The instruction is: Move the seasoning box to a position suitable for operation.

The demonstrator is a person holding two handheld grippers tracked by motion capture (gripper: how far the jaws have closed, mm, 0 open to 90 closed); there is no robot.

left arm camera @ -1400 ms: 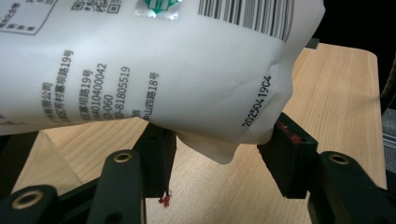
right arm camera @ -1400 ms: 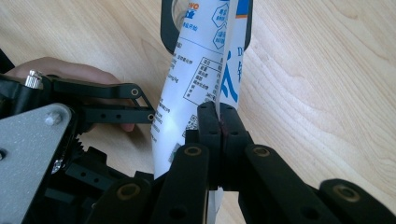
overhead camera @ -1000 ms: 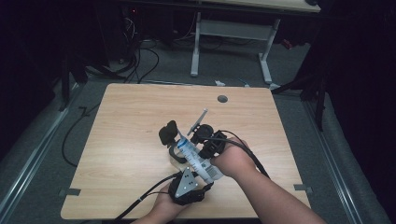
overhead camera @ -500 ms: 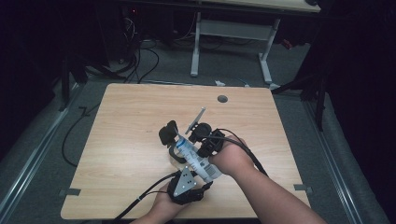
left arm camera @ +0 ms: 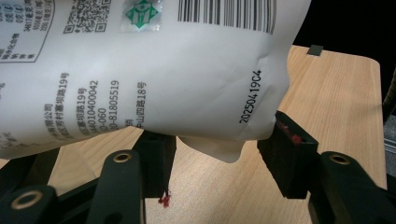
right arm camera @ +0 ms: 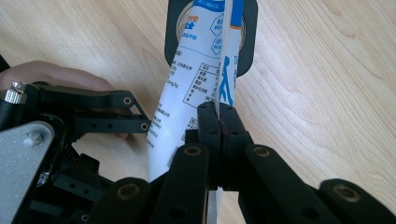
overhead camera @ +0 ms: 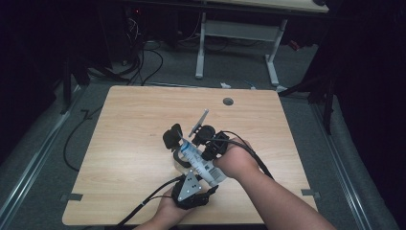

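The white pouch point(overhead camera: 198, 162) is held above the worktop point(overhead camera: 129, 139) between both grippers. Its body is clamped by the left gripper point(left arm camera: 219, 156), its edge pinched by the closed right gripper point(right arm camera: 218, 122). A dark roll point(right arm camera: 211, 32), seemingly tape, lies beyond; opening appears not yet done.

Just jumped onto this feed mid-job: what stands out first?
A white printed pouch sits near the front middle of the wooden table, held between both tools. The right tool is shut on the pouch's thin flat edge, while the left tool has its jaws on either side of the pouch's bulging lower end. Beyond the pouch lies a black ring-shaped piece on the tabletop.
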